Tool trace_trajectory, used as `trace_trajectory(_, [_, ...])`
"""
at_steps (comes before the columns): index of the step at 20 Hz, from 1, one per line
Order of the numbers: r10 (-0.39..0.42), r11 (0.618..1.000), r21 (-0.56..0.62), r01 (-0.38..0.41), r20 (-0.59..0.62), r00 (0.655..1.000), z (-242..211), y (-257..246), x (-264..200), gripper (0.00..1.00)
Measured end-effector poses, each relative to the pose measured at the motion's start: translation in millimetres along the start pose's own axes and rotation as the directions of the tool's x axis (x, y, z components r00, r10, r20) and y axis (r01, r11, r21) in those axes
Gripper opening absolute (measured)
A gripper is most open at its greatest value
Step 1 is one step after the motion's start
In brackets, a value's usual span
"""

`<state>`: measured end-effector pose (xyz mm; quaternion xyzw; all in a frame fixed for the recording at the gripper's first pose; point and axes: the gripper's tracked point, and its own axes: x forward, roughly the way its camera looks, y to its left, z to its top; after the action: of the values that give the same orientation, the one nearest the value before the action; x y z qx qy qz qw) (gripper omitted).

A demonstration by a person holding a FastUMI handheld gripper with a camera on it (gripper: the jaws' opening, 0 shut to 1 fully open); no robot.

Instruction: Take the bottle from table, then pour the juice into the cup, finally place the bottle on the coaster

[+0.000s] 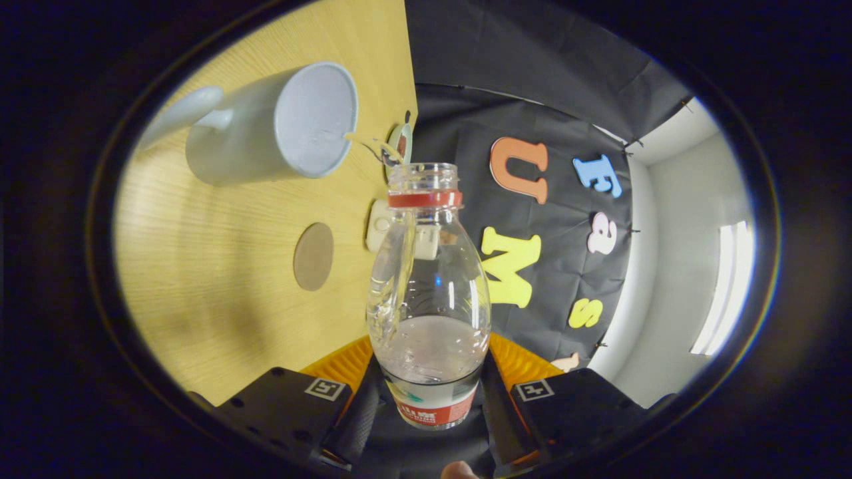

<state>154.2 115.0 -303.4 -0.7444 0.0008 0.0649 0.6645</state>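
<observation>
Item: clear plastic bottle [428, 293], uncapped, red neck ring. The tool [429, 399] is clenching its lower body, one finger pressing each side at the label band. The bottle is lying tipped over, neck pointing away at 12 o'clock from the fingers, remaining liquid pooling along its side.

Item: stream of clear liquid [369, 143], leaving the bottle mouth and arcing toward 11 o'clock into the cup.

Item: grey mug [279, 126], handle on its far side, standing on the worktop at 10 o'clock from the bottle mouth, rim just beside the neck, receiving the stream.

Item: round brown coaster [313, 256], lying on the worktop at 9 o'clock from the bottle body, well apart from the mug, unoccupied.

Step in hand: pouring, judged to be well along, as the bottle is looking mostly drained. Next move is likely calling for righting the bottle, then carrying it across to the coaster and setting it upright there.

Item: light wood-grain worktop [213, 279]. A small white object [381, 226] is sitting behind the bottle neck, too indistinct to name.

Room: black cloth booth wall [519, 73], white wall beyond.
</observation>
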Motion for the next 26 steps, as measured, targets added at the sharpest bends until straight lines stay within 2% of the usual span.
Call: trace_trajectory(26, [-0.033, 0.994, -0.104, 0.037, 0.038, 0.999, 7, -13, 1, 0.78])
